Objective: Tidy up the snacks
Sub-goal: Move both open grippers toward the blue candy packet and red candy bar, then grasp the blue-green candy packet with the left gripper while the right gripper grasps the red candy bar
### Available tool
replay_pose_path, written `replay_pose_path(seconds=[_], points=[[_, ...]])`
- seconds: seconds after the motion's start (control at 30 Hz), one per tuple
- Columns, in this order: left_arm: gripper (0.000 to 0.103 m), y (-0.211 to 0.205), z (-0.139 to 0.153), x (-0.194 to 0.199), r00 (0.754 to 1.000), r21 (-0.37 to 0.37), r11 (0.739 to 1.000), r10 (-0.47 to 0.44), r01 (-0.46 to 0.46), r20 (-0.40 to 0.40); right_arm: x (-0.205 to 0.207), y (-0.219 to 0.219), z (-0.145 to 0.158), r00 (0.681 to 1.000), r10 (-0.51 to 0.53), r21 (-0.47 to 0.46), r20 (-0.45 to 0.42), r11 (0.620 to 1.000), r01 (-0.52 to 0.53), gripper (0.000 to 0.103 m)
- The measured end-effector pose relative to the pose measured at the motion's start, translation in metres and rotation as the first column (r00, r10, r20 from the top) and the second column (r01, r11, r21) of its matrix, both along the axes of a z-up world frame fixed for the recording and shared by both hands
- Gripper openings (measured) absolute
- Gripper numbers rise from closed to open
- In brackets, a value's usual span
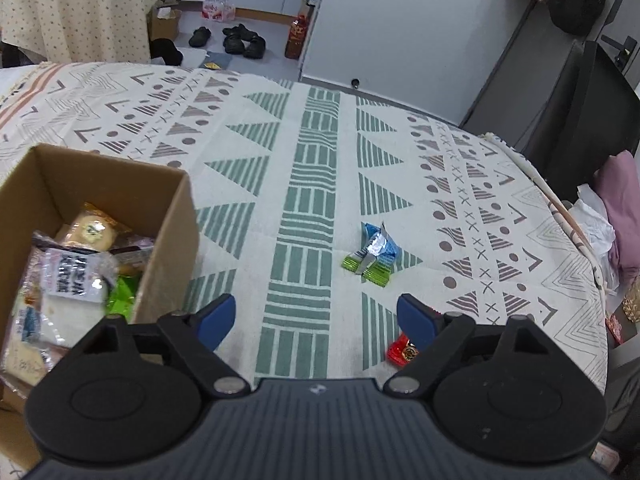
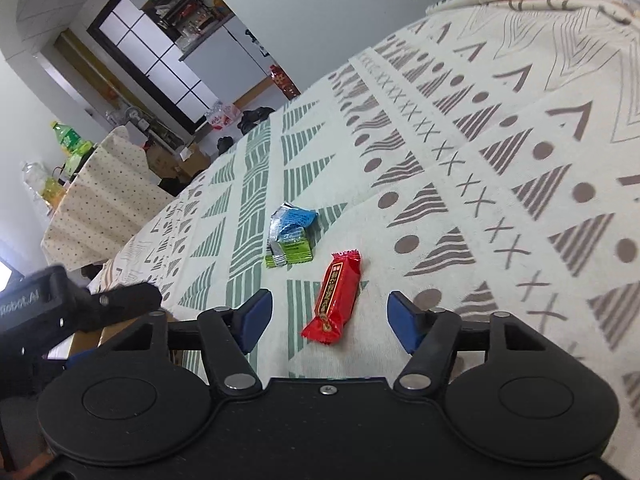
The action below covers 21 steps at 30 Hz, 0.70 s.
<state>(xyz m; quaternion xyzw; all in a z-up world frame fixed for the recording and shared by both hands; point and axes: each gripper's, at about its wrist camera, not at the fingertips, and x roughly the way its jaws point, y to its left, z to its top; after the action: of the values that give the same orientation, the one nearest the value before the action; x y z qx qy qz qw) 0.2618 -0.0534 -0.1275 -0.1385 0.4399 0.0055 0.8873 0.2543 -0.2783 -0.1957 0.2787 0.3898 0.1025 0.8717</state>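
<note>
Flanking the red snack bar (image 2: 334, 298) untouched, the right hand-held gripper (image 2: 330, 318) gapes; the left hand-held gripper (image 1: 316, 320) gapes empty.

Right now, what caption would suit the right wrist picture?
Open right claw poised over a red snack bar on the patterned tablecloth.

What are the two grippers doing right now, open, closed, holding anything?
Left gripper: open, holding nothing.
Right gripper: open, red snack bar lies between its fingers, not gripped.
</note>
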Motion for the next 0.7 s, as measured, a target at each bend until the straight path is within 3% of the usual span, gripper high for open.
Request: replay_pose_path(seconds=[0.23,0.33,0.4,0.43,0.53,0.7], points=[[0.077,-0.002,-0.01,0.019,1.0,0.003,1.0,0.008,-0.008,-0.008,0.017,0.017,-0.011,0.999,0.014,-0.035,-0.03,0.999,-0.015,0.053],[0.076,-0.003,-0.015,0.024,1.0,0.008,1.0,0.013,-0.012,-0.016,0.021,0.021,-0.016,0.999,0.026,-0.035,-0.043,0.999,-0.027,0.043],[0.076,-0.004,-0.019,0.028,1.0,0.007,1.0,0.018,-0.018,-0.023,0.023,0.022,-0.018,0.998,0.037,-0.05,-0.048,0.998,-0.04,0.028],[0.076,-0.005,-0.021,0.031,0.999,0.004,1.0,0.019,-0.019,-0.027,0.024,0.021,-0.02,0.998,0.037,-0.054,-0.052,0.998,-0.039,0.026],[0.076,-0.008,-0.026,0.037,0.999,0.0,1.0,0.022,-0.022,-0.04,0.027,0.017,-0.022,0.998,0.031,-0.03,-0.055,0.999,-0.033,0.023],[0.075,-0.017,-0.031,0.046,0.999,-0.001,1.0,0.015,-0.015,-0.04,0.03,0.014,-0.019,0.999,0.016,-0.072,-0.03,0.997,-0.019,0.023]])
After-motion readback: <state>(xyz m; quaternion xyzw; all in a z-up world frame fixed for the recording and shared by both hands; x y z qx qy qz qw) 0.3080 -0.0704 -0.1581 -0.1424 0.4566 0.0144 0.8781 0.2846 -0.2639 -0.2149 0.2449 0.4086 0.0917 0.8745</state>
